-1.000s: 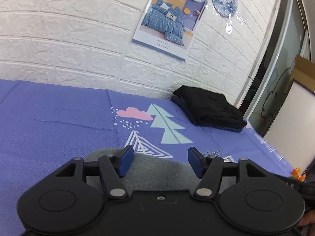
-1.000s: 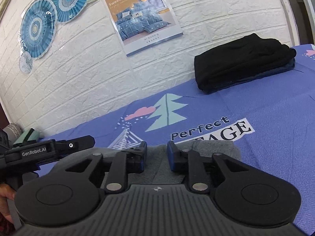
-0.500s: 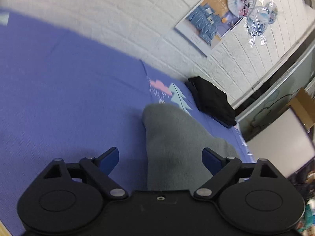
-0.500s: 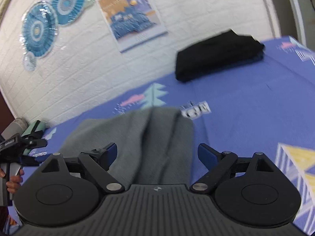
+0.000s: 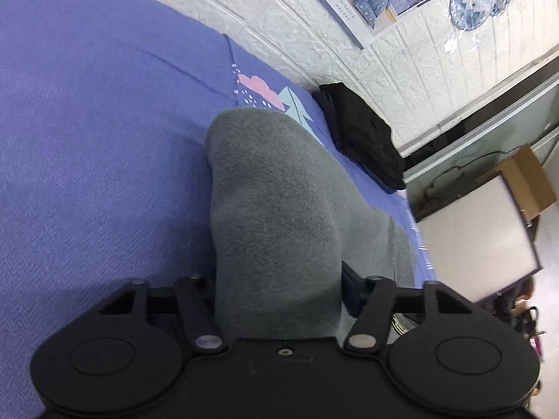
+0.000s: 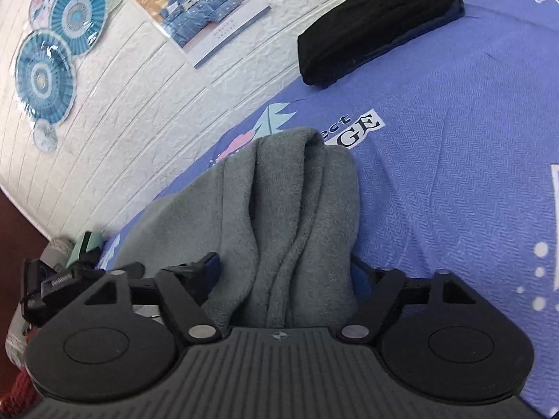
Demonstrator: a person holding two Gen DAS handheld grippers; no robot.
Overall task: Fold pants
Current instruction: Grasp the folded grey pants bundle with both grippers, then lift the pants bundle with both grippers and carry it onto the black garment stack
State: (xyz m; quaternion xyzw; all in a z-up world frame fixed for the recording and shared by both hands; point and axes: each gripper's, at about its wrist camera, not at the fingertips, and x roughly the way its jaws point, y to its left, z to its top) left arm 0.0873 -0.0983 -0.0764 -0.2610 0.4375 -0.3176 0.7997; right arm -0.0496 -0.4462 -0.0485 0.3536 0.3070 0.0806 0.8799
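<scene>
The grey fleece pants (image 5: 276,209) lie in a folded bundle on the purple bed sheet (image 5: 87,139). In the left wrist view the bundle fills the gap between my left gripper's fingers (image 5: 279,279), which press on its sides. In the right wrist view the same pants (image 6: 290,209) show soft vertical folds and sit between my right gripper's fingers (image 6: 284,272), which also close on the cloth. The fingertips are mostly hidden by fabric. The left gripper's body (image 6: 52,286) shows at the left edge of the right wrist view.
A stack of folded black and navy clothes (image 5: 363,139) (image 6: 377,24) lies on the sheet by the white brick wall (image 6: 139,104). A poster (image 6: 199,10) and paper fans (image 6: 45,73) hang on the wall. A cardboard box (image 5: 524,181) and white panel stand beyond the bed's edge.
A second ago both grippers hovered above the folded pants. They then opened wide and dropped around the bundle. Now both have closed onto its two ends.
</scene>
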